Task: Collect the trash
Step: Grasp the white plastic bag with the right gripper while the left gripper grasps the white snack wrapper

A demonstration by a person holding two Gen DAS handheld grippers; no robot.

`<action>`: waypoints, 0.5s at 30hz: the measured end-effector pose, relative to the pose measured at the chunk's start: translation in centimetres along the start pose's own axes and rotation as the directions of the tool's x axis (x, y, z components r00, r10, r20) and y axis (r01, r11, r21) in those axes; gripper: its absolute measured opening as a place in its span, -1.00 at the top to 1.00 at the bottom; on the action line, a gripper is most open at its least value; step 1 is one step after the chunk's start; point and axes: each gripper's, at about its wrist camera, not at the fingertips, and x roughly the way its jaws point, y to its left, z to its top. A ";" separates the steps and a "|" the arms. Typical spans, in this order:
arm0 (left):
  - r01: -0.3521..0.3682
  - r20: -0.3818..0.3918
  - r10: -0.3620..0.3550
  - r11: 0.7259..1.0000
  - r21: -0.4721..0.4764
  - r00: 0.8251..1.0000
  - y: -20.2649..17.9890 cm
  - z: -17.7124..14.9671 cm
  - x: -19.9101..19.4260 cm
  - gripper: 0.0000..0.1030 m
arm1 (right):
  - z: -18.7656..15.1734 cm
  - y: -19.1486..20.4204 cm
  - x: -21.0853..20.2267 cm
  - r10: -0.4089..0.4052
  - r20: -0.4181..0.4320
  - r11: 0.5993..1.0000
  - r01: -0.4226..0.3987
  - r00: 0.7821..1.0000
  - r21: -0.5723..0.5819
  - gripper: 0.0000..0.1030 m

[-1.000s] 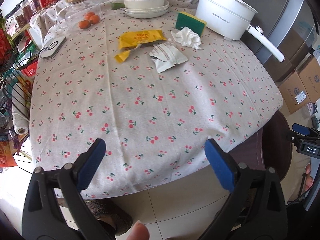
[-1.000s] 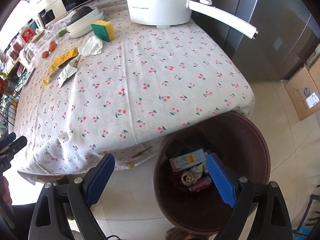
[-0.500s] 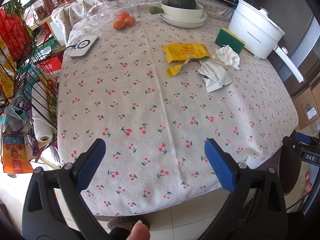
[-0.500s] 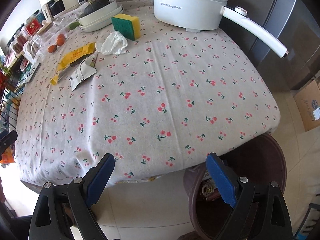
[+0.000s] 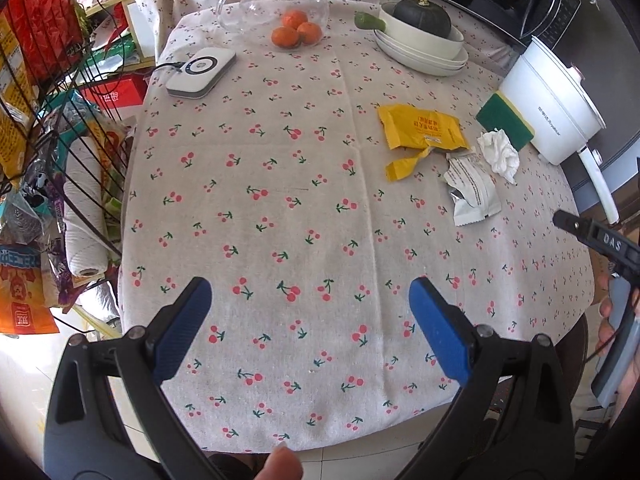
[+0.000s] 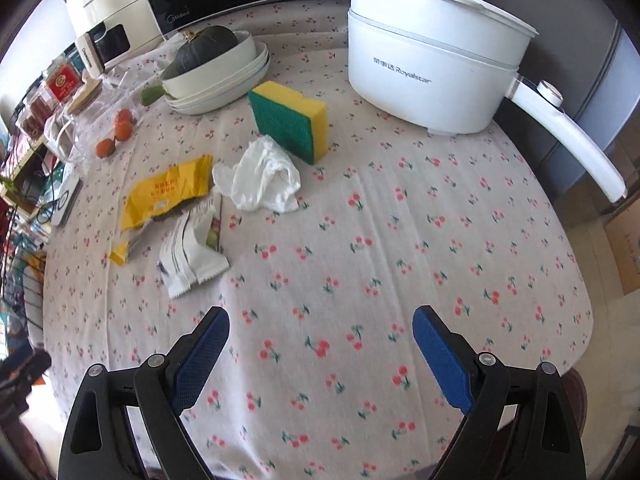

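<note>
Two tools hover over the cherry-print counter [image 6: 400, 220], left tool [image 5: 310, 320] and right tool [image 6: 320, 344] both spread apart, holding nothing. Beside the sponge [image 6: 288, 120] lie a crumpled tissue [image 6: 260, 180], yellow wrapper [image 6: 168, 196] and white wrapper [image 6: 192, 252].

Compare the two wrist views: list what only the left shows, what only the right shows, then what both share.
Left wrist only: the wire rack with a paper towel roll beside the table.

Right wrist only: the white appliance behind the bowls.

Both: yellow wrapper, white wrapper, crumpled tissue, sponge, white pot.
</note>
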 end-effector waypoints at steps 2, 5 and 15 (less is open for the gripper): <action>-0.003 -0.004 0.003 1.000 -0.007 1.000 0.2 0.1 0.3 -0.92 | 1.7 0.4 1.1 0.029 0.022 0.999 -0.030 0.999 0.031 -0.82; -0.014 -0.013 0.013 1.000 -0.010 1.000 0.6 0.2 0.7 -0.92 | 3.9 0.9 2.9 0.060 0.045 0.996 -0.063 0.997 0.070 -0.81; -0.034 -0.023 0.034 0.999 0.004 0.999 0.5 0.3 1.4 -0.92 | 7.3 2.5 9.8 0.091 0.044 0.989 -0.095 0.995 0.111 -0.23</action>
